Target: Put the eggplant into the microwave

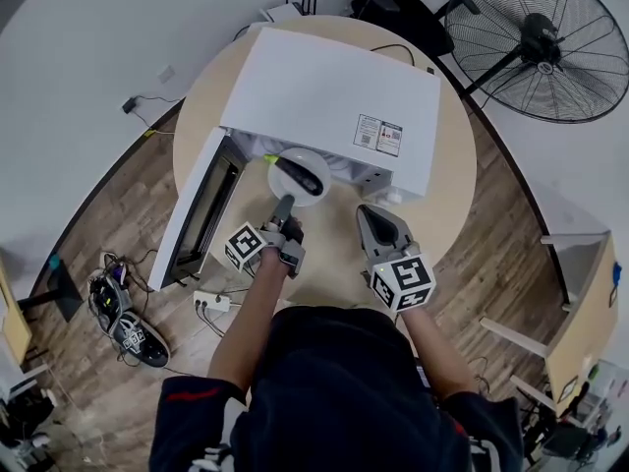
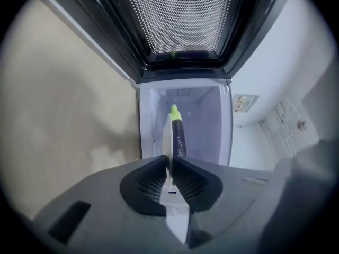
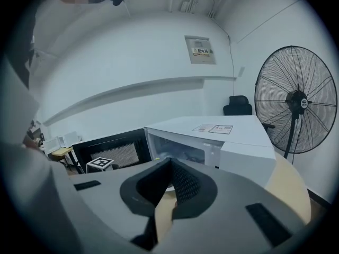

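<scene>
On the tabletop (image 1: 454, 175): a white microwave (image 1: 334, 96) sits toward 12 o'clock on the round top, its cavity facing me.
Door (image 1: 201, 209): swung wide open at the microwave's 9 o'clock side. In my left gripper view its perforated window fills the top of the picture.
Eggplant (image 1: 301, 174): dark, with a yellow-green stem end. It lies on a white plate (image 1: 278, 187) right at the open mouth of the cavity, at 12 o'clock from my left hand. In the left gripper view it points stem-first into the lit cavity.
Plate: I hold it by its near rim, and its far part reaches the microwave's front edge. From the left gripper view I see it edge-on, as a thin white strip.
Left hand-held gripper (image 1: 285, 205): clamped on the plate's rim. Both pads press the thin edge between them, and the gripper is aimed at the cavity.
Right hand-held gripper (image 1: 369, 210): closed with nothing between its jaws, whose tips meet. It hangs above the tabletop at 3 o'clock from the left one, near the microwave's front right corner and apart from the plate.
Fan (image 1: 536, 42): a large black pedestal fan stands on the floor at 2 o'clock, beyond the tabletop.
Floor: wood planks. A pair of shoes (image 1: 128, 327) and a white power strip (image 1: 211, 303) lie at 8 o'clock, below the open door.
</scene>
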`<act>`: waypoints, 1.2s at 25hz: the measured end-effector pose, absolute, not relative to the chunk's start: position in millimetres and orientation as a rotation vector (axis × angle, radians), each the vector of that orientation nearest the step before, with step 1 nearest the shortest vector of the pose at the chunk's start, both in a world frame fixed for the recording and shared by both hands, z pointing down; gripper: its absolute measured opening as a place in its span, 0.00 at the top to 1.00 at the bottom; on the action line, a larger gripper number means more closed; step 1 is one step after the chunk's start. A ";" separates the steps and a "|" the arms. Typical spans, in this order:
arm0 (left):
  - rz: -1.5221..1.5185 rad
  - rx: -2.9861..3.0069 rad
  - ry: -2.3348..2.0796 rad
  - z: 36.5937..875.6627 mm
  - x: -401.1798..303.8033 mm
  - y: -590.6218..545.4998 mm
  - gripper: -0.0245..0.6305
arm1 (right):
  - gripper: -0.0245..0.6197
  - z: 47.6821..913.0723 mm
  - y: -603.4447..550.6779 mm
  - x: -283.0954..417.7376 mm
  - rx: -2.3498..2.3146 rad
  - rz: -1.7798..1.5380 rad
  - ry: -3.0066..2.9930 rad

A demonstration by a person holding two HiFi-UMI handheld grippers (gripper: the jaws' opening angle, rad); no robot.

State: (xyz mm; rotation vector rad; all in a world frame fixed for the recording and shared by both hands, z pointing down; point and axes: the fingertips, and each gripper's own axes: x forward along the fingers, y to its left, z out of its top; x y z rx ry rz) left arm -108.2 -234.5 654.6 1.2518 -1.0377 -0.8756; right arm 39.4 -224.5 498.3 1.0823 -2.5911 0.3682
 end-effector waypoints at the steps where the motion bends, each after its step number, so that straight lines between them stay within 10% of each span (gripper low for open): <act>1: -0.880 1.249 -1.038 656.1 -107.4 -236.0 0.91 | 0.95 499.4 -224.3 39.8 1.081 0.371 -2.589; 30: -0.948 1.180 -1.088 687.9 -105.6 -296.3 0.92 | 0.95 521.6 -228.6 49.2 1.088 0.434 -2.524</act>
